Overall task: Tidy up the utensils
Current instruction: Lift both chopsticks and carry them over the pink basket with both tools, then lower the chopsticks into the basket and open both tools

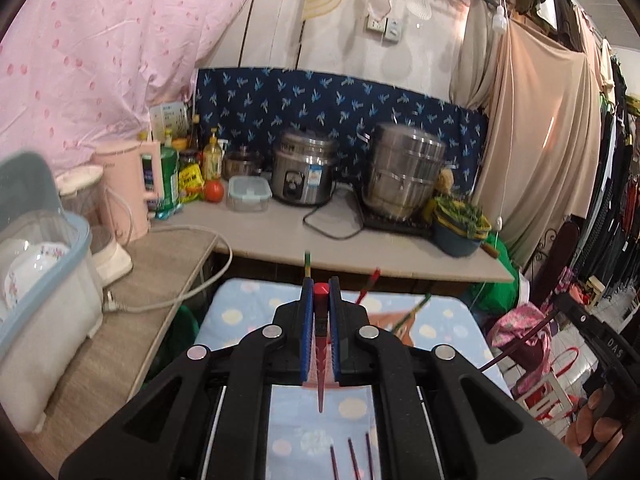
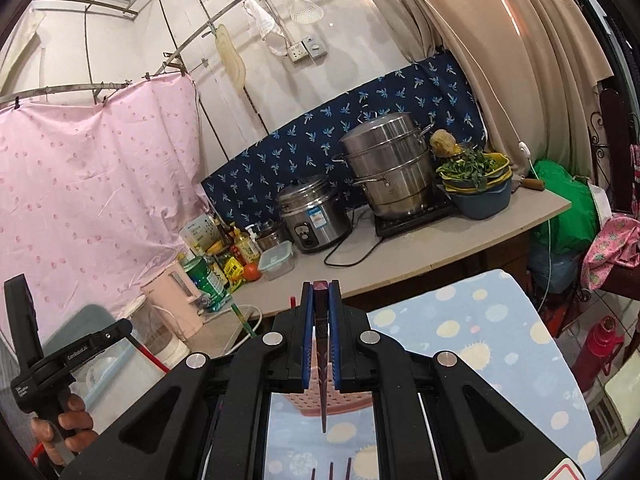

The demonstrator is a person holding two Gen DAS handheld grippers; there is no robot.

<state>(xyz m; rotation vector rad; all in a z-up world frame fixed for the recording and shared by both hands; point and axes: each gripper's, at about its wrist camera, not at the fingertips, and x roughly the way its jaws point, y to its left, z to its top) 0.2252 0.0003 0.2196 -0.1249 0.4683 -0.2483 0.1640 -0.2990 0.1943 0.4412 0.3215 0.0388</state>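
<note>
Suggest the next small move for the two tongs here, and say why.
Probably lower the left tongs first toward the pink perforated plastic basket below and release there. Both tongs are shut on upright chopsticks: the left on a red pointed chopstick, the right tongs on a dark maroon chopstick, held above the spotted blue tablecloth.

Loose chopsticks cut off by frame edge, btm.

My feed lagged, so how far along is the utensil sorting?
Midway, it seems. Done: some chopsticks stand in the pink holder on the table. In hand: the left tongs clamp a red chopstick; the right tongs clamp a dark chopstick. Left: three dark chopsticks lie loose on the cloth.
</note>
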